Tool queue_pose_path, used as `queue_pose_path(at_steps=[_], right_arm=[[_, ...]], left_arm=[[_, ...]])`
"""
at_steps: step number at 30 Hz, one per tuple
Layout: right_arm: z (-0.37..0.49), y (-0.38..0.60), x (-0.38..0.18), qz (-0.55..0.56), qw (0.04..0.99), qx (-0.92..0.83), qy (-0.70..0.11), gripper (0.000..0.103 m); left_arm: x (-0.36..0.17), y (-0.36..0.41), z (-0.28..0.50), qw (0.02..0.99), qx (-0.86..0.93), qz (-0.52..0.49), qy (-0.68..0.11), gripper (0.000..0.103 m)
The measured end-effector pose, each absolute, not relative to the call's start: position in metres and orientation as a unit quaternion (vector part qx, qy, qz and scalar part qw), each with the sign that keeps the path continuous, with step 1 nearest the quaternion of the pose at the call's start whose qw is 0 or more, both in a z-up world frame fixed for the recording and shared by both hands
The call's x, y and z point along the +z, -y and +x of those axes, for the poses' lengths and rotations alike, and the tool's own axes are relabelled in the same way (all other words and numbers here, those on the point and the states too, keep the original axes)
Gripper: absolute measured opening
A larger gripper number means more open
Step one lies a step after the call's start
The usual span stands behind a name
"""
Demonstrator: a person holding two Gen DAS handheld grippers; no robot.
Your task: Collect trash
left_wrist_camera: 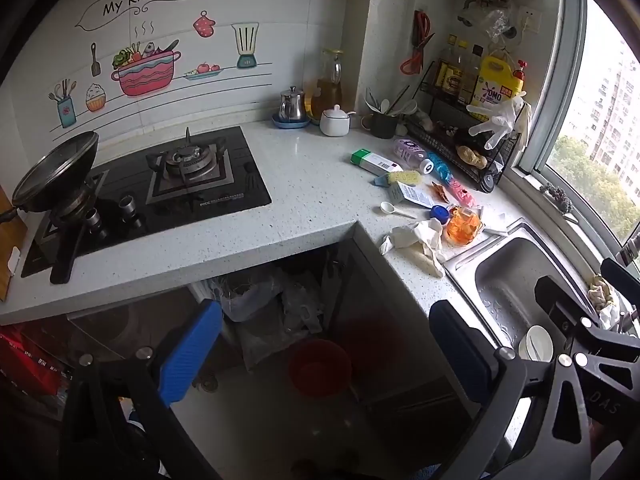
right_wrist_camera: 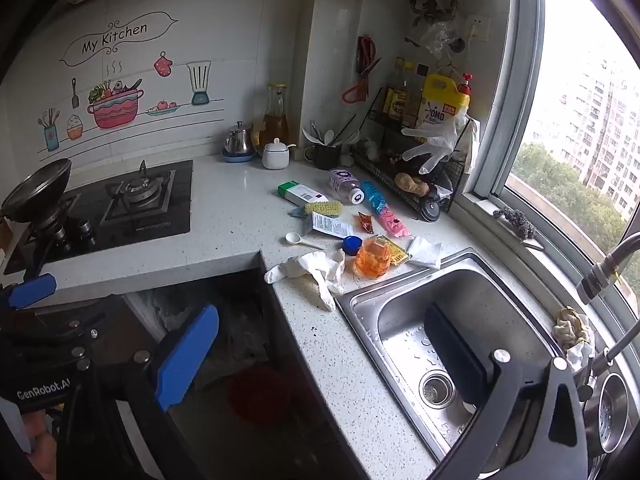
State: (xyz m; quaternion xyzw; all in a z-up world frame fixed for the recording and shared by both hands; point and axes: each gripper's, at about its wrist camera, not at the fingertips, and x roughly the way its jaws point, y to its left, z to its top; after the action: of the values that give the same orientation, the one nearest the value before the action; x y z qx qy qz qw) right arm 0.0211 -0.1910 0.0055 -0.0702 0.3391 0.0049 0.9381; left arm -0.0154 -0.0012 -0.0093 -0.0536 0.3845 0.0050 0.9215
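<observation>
Trash lies on the white speckled counter left of the sink: crumpled white gloves, an orange plastic cup, a blue cap, a white spoon, a green-and-white box, a paper carton, blue and pink wrappers and a small bottle. My left gripper is open and empty, over the floor below the counter edge. My right gripper is open and empty, by the sink's near edge.
A steel sink lies to the right, with a tap. A black gas hob with a pan is at left. A wire rack with bottles stands by the window. A red basin sits under the counter.
</observation>
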Motion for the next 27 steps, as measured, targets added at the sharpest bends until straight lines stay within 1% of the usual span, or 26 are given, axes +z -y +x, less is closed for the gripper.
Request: queue_pose_path(at_steps=[27], right_arm=[[0.0148,0.1905,-0.001,-0.069,0.937,0.002,-0.342,0.103]], left_arm=[[-0.0145,-0.0031,-0.0194,0.92,0.0,-0.054,-0.387,0.103]])
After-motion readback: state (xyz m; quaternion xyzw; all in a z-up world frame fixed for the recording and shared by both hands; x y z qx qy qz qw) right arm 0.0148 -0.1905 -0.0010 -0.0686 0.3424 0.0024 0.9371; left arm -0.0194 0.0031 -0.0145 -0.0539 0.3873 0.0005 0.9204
